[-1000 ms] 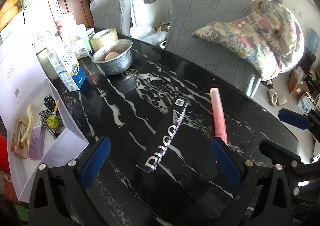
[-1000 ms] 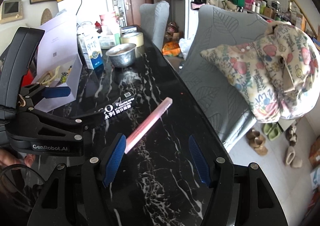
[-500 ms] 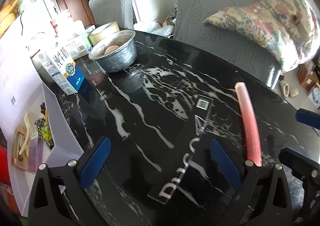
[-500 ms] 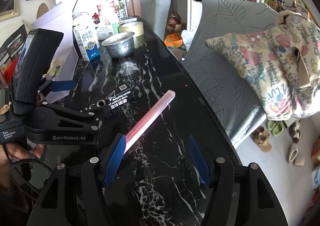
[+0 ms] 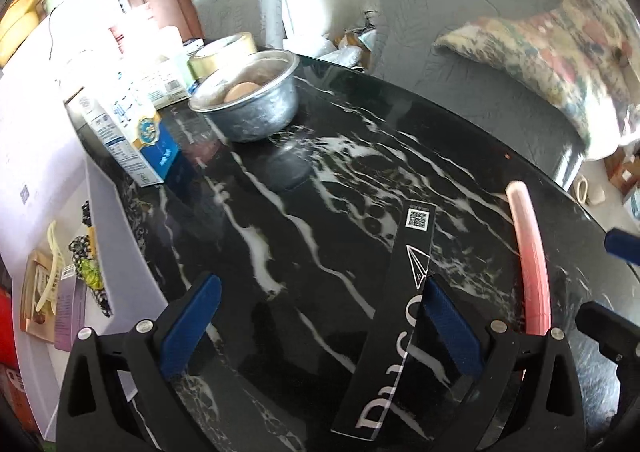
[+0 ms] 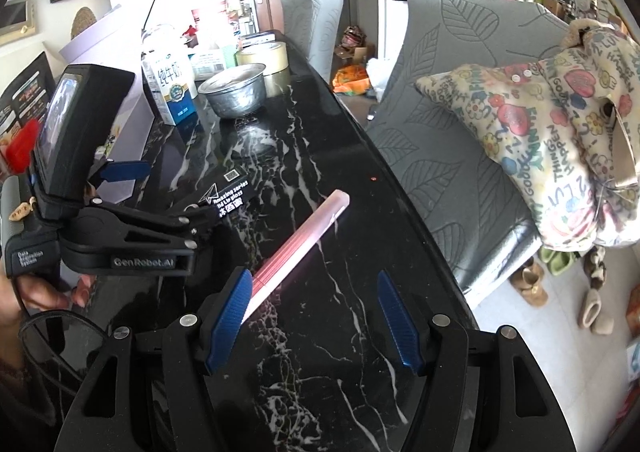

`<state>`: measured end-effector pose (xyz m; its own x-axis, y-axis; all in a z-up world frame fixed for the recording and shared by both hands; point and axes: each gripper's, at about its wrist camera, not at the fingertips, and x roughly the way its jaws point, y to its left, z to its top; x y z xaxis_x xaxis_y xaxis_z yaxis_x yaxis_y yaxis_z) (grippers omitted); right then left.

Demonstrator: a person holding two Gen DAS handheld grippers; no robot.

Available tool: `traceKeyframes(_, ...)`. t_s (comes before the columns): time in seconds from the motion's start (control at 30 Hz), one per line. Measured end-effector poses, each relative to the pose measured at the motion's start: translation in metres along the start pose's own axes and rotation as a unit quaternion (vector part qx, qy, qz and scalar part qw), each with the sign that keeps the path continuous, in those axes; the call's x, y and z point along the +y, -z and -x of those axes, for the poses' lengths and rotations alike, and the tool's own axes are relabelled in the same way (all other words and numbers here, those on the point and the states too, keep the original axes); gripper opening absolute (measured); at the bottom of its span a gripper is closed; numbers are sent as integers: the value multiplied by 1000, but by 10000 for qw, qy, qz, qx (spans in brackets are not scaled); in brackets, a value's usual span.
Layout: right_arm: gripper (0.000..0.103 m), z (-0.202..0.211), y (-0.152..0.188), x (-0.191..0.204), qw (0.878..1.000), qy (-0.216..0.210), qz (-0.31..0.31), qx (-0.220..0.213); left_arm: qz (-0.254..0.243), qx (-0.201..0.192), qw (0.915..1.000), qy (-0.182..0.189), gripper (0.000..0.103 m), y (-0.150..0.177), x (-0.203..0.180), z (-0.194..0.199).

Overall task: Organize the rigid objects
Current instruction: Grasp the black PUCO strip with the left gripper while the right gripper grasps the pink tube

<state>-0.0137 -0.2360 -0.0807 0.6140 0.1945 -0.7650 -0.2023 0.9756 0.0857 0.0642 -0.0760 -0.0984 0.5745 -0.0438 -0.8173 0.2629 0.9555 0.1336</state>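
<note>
A long black box with white lettering (image 5: 400,316) lies on the black marble table (image 5: 320,180). A pink stick-shaped box (image 5: 530,256) lies to its right; it also shows in the right wrist view (image 6: 300,240). My left gripper (image 5: 320,328) is open, its right finger over the black box's near half. My right gripper (image 6: 316,324) is open, its left finger touching the pink box's near end. The black box also shows in the right wrist view (image 6: 228,196), partly hidden behind the left gripper body (image 6: 120,236).
A metal bowl (image 5: 252,108) holding an egg, a tape roll (image 5: 224,52) and a milk carton (image 5: 124,132) stand at the table's far left. An open white box of small items (image 5: 60,292) sits at the left edge. Grey chairs (image 6: 440,92) line the right side.
My left gripper has moved forward and left, so the black box now lies under its right finger. My right gripper has moved forward along the pink box.
</note>
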Motion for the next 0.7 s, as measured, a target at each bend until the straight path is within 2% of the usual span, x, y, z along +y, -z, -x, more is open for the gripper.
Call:
traceKeyframes(0.27,66,-13,-2,1,9998,-105,-73,131,143,55,9998,-110,102,4,16,-1)
traceKeyframes(0.4,65,-19,-4,10,9997,-168,29,181,174,115,9996,169,101,9,16,-2)
traceKeyframes(0.47,62,-23,-5,13,9997,-142,59,211,212,194,9992,282,75,10,15,-6)
traceKeyframes(0.53,59,-27,-6,16,9996,-149,28,251,409,219,9977,495,68,10,19,-4)
traceKeyframes(0.6,55,-28,-7,15,9996,-132,-51,257,433,204,9976,506,65,10,19,-2)
traceKeyframes(0.7,52,-29,-9,15,9997,0,-134,207,448,184,9971,586,54,12,17,1)
